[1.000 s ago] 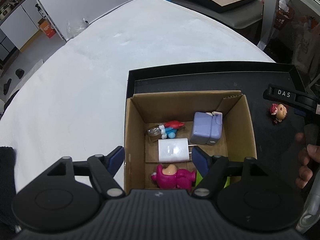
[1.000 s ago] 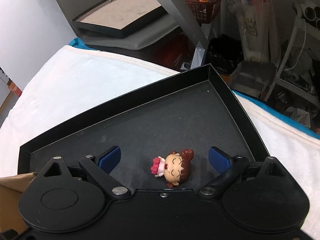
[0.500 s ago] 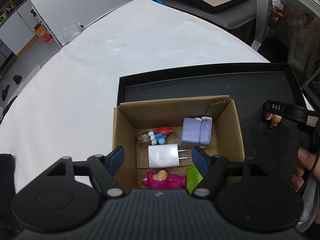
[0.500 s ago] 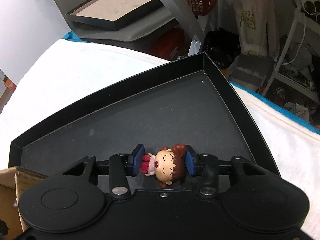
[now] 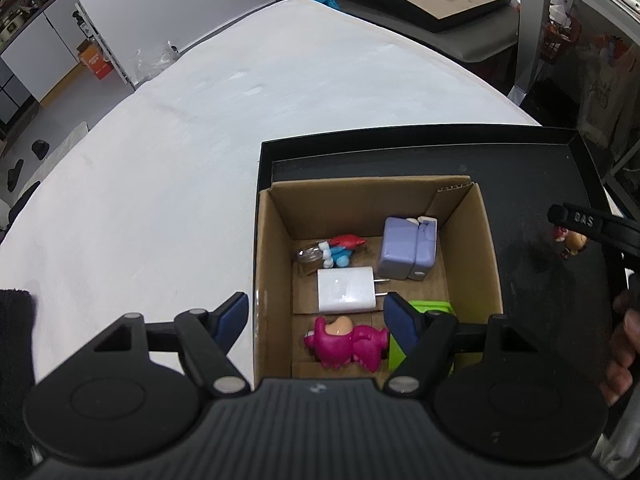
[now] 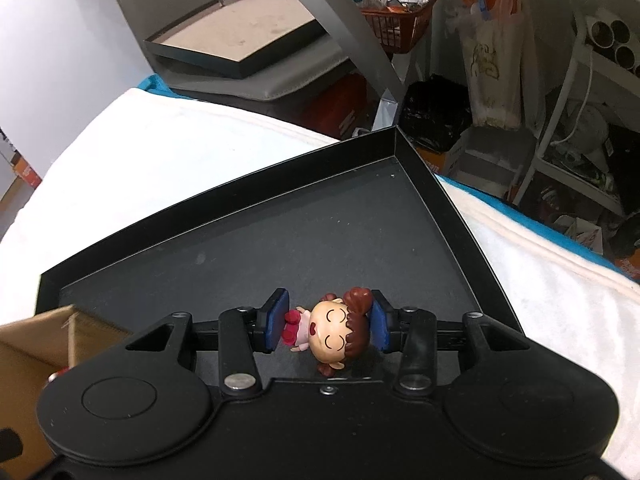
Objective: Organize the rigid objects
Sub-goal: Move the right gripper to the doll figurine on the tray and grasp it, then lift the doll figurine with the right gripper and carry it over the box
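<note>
My right gripper [image 6: 328,322] is shut on a small doll figurine [image 6: 332,330] with brown hair and a pink dress, held just above the black tray [image 6: 320,232]. The doll also shows in the left wrist view [image 5: 572,240], with the right gripper [image 5: 588,224] beside it. My left gripper [image 5: 316,318] is open and empty over the near end of a cardboard box [image 5: 468,248]. The box holds a white charger [image 5: 346,290], a purple block [image 5: 406,248], a pink toy [image 5: 346,344], a red and blue figure [image 5: 340,246] and a green piece [image 5: 432,308].
The box stands inside the black tray [image 5: 540,160] on a white cloth-covered table [image 5: 160,152]. A second shallow tray [image 6: 236,36] lies on a grey surface beyond the table. Cluttered shelves and a red basket [image 6: 396,12] stand at the far right.
My right gripper closed on the doll and lifted it slightly, moving a little toward the box. My left gripper stayed open, drifting slightly over the box.
</note>
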`<action>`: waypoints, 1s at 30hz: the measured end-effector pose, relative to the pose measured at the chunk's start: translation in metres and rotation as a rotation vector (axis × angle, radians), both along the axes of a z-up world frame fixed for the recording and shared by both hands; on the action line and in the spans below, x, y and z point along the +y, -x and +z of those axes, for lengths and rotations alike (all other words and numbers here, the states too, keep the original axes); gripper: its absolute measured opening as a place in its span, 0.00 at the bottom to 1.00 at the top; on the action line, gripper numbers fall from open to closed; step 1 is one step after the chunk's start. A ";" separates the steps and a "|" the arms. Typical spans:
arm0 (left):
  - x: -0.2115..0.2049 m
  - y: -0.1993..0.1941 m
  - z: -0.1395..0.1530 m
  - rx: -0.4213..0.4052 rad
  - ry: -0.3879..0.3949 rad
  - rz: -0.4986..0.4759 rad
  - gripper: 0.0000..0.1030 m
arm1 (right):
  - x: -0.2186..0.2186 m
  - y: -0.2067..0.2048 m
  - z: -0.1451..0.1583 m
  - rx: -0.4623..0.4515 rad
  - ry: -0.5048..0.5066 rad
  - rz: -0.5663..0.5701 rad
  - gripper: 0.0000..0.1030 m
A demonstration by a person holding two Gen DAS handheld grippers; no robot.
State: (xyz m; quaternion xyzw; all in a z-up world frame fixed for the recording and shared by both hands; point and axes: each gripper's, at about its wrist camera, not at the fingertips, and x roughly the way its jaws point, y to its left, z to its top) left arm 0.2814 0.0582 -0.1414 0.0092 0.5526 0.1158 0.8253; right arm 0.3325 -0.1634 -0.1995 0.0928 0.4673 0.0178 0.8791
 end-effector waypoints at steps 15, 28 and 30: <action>0.009 0.038 0.010 -0.045 0.049 0.008 0.71 | -0.008 0.052 0.043 -0.129 0.037 -0.010 0.41; 0.035 0.065 0.017 -0.068 0.121 0.031 0.71 | 0.003 0.085 0.063 -0.187 0.003 0.066 0.41; 0.036 0.068 0.017 -0.071 0.137 0.026 0.71 | 0.009 0.091 0.069 -0.205 -0.001 0.095 0.41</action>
